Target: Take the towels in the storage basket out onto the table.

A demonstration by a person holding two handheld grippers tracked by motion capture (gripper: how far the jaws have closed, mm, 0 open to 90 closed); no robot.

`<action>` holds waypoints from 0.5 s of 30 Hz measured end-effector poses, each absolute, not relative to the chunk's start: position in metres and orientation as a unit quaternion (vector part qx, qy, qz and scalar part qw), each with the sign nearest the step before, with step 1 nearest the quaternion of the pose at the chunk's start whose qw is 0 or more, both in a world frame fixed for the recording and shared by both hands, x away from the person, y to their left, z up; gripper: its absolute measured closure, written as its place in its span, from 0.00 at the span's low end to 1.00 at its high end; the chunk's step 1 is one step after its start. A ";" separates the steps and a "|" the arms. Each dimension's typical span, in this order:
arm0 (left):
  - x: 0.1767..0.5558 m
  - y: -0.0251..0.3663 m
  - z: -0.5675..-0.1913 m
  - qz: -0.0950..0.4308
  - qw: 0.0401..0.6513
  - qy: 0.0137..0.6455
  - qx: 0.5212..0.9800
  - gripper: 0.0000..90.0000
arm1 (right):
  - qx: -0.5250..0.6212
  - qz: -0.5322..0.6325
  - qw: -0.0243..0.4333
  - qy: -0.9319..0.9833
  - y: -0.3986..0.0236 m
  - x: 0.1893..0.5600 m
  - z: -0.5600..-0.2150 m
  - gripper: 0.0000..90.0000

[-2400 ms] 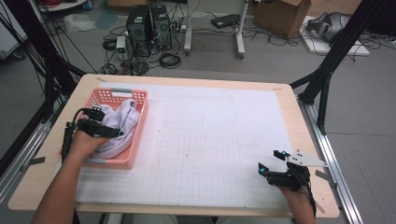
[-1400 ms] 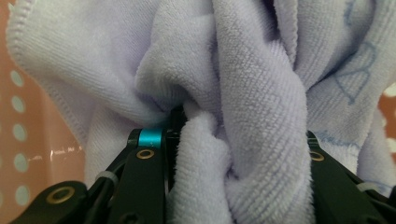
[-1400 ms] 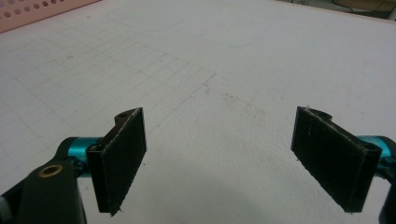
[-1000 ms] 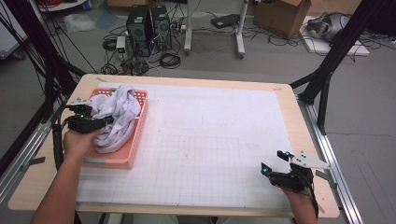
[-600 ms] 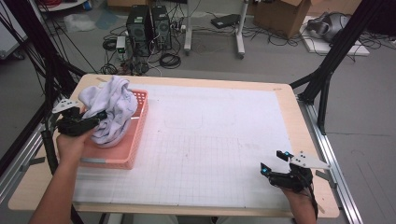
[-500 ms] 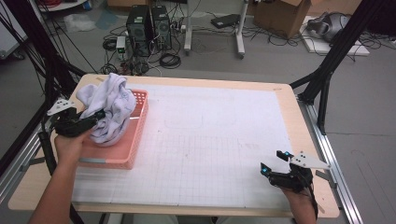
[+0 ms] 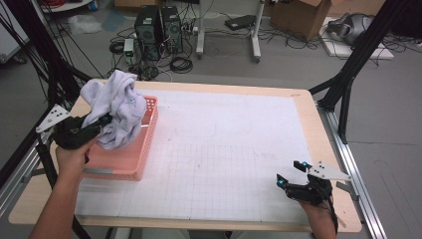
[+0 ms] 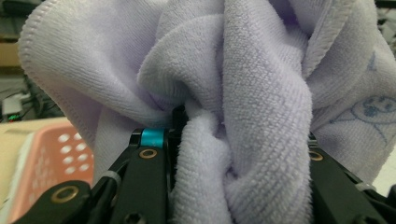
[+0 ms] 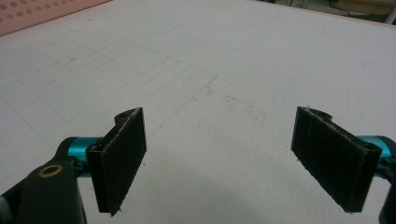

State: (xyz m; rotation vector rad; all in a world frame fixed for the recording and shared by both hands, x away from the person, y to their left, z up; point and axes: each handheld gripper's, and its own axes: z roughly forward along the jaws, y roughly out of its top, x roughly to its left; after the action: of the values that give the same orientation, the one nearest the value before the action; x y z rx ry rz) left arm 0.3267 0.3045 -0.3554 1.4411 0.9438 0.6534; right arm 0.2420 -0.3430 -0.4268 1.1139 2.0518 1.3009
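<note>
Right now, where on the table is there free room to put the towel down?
The white gridded mat lies bare between the pink basket and the right gripper. The left end is crowded: basket, towel, and the left gripper holding it.

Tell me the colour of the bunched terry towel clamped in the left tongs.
Pale lilac terry towel with a faint blue line drawing near one edge; clearest in the left gripper view.

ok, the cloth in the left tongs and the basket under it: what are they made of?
Cloth: looks like lavender terry or microfibre, matte; looped pile and a stitched hem show. Basket: likely moulded pink plastic, smooth with a slight sheen, walls punched with round holes.
</note>
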 end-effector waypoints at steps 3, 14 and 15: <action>0.324 0.300 -0.349 0.283 0.613 0.395 0.623 0.72 | 0.403 0.473 0.234 0.748 -0.343 0.242 -0.427 0.19; 0.321 0.284 -0.334 0.269 0.646 0.348 0.624 0.72 | 0.401 0.473 0.235 0.748 -0.341 0.242 -0.427 0.19; 0.321 0.282 -0.332 0.265 0.650 0.346 0.623 0.72 | 0.401 0.473 0.235 0.748 -0.341 0.242 -0.427 0.19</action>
State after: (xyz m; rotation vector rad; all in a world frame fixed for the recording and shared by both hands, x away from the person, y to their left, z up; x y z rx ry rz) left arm 0.3205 0.2821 -0.3324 1.4149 0.7850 0.6031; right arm 0.2423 -0.3413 -0.4267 1.0998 2.0529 1.2988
